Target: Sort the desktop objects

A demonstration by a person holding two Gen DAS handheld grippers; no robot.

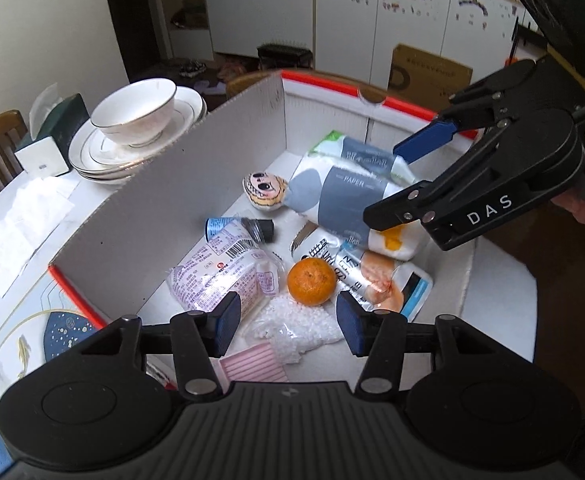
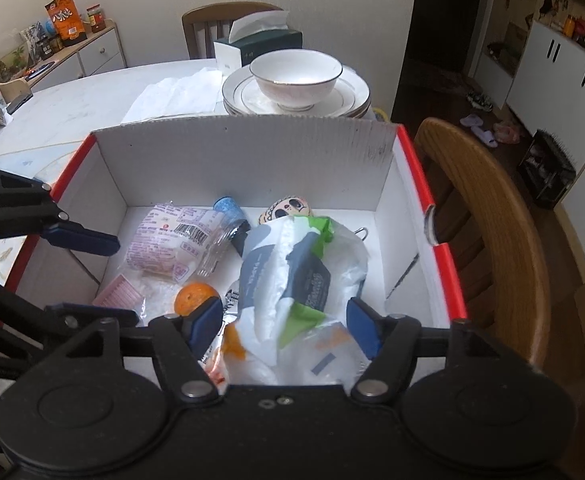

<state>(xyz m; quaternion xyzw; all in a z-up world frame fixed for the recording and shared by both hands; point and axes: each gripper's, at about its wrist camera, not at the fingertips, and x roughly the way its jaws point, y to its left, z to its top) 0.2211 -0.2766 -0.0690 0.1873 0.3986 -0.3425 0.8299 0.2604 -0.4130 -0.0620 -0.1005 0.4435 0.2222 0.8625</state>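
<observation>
A white cardboard box (image 1: 164, 184) with a red rim holds the sorted items. Inside lie an orange (image 1: 312, 282), grey-and-white tissue packs (image 1: 348, 188), a plush doll face (image 1: 264, 190), a blue-labelled bottle (image 1: 236, 228), a pink printed bag (image 1: 220, 276) and a bag of white pellets (image 1: 296, 324). My left gripper (image 1: 288, 322) hangs open above the pellets and the orange, gripping nothing. My right gripper (image 2: 283, 322) is open over the tissue packs (image 2: 292, 272); they lie between its pads, which do not press on them. From the left wrist the right gripper (image 1: 384, 184) reaches in from the right.
Behind the box a white bowl (image 2: 296, 76) sits on stacked plates next to a dark green tissue box (image 2: 264, 40). Loose paper napkins (image 1: 24, 224) lie on the marble table. A wooden chair (image 2: 492, 220) stands close against the box's right side.
</observation>
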